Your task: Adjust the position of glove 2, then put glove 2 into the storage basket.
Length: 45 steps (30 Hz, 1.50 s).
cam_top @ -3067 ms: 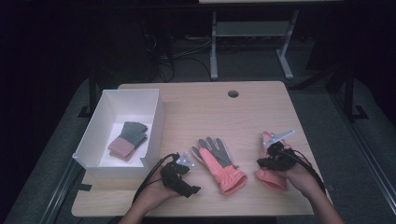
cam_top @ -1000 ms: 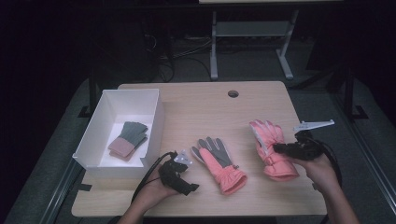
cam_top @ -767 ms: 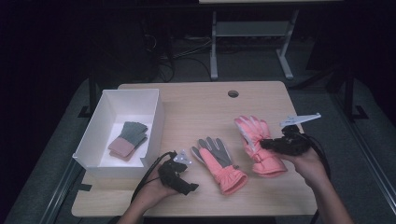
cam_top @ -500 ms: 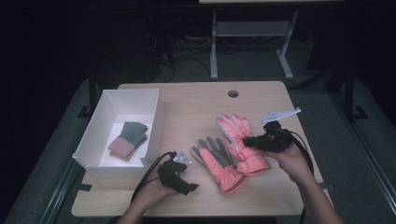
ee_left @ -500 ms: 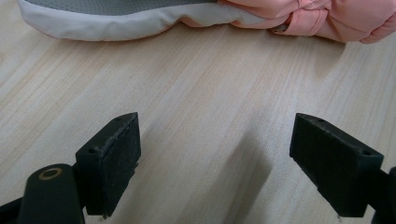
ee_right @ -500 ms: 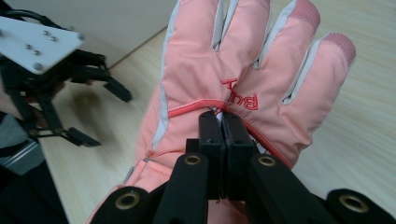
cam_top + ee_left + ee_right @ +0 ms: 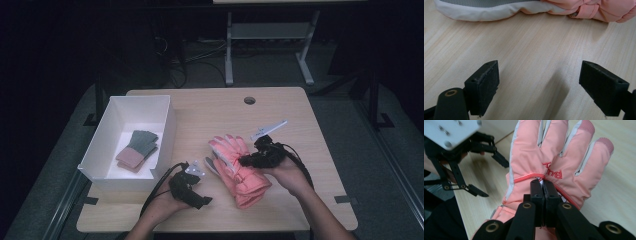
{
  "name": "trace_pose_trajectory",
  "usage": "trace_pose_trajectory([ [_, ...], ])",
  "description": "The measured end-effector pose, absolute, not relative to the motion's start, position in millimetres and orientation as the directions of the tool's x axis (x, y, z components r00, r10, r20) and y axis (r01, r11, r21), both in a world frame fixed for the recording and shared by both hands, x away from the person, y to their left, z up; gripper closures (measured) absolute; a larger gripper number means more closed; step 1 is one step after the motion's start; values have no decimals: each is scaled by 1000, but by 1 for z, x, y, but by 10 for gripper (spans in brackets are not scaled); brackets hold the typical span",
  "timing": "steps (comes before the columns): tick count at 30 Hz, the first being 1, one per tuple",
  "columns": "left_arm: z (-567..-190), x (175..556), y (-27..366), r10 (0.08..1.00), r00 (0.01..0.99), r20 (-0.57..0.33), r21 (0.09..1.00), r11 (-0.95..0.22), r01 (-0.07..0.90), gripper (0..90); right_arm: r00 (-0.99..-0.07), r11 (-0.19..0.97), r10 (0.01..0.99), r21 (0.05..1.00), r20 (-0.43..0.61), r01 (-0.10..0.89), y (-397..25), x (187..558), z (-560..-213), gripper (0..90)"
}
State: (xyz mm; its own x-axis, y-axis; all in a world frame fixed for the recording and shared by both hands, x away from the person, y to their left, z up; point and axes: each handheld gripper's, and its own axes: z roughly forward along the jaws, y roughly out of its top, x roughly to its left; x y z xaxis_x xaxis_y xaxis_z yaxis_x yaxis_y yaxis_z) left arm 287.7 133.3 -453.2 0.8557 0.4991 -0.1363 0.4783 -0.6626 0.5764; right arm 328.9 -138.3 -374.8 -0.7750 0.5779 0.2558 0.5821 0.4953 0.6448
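We are pinching 1 pink glove (image 7: 230,150) in the right hand-held gripper (image 7: 246,160), laying it over its mate beside the box (image 7: 167,131); boxing remains, left hand-held gripper (image 7: 540,87) gaping wide.

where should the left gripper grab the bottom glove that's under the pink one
Probably the pale, grey-palmed edge of the bottom glove that sticks out from under the pink glove. It lies flat facing the open left gripper, so come in low along the table from the person's left. The right gripper holds the pink glove.
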Motion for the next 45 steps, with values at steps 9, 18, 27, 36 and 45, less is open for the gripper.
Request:
trace_pose_trajectory([
  [9,-454,287,132,492,860,-133,573,-670,472,160,-782,556,577,588,236,587,-123,337,-407,878],
  [18,-450,287,133,492,861,-129,588,-661,466,217,-800,526,557,652,221,546,-131,332,-404,644],
  [27,-440,290,142,516,838,-177,631,-594,499,797,-791,439,593,762,152,476,-171,324,-380,899],
  [36,-441,300,132,566,803,-188,631,-557,540,896,-740,471,662,704,117,532,-207,317,-410,900],
  [45,-444,313,114,560,805,-195,624,-562,542,863,-758,531,639,638,131,558,-202,308,-437,900],
])
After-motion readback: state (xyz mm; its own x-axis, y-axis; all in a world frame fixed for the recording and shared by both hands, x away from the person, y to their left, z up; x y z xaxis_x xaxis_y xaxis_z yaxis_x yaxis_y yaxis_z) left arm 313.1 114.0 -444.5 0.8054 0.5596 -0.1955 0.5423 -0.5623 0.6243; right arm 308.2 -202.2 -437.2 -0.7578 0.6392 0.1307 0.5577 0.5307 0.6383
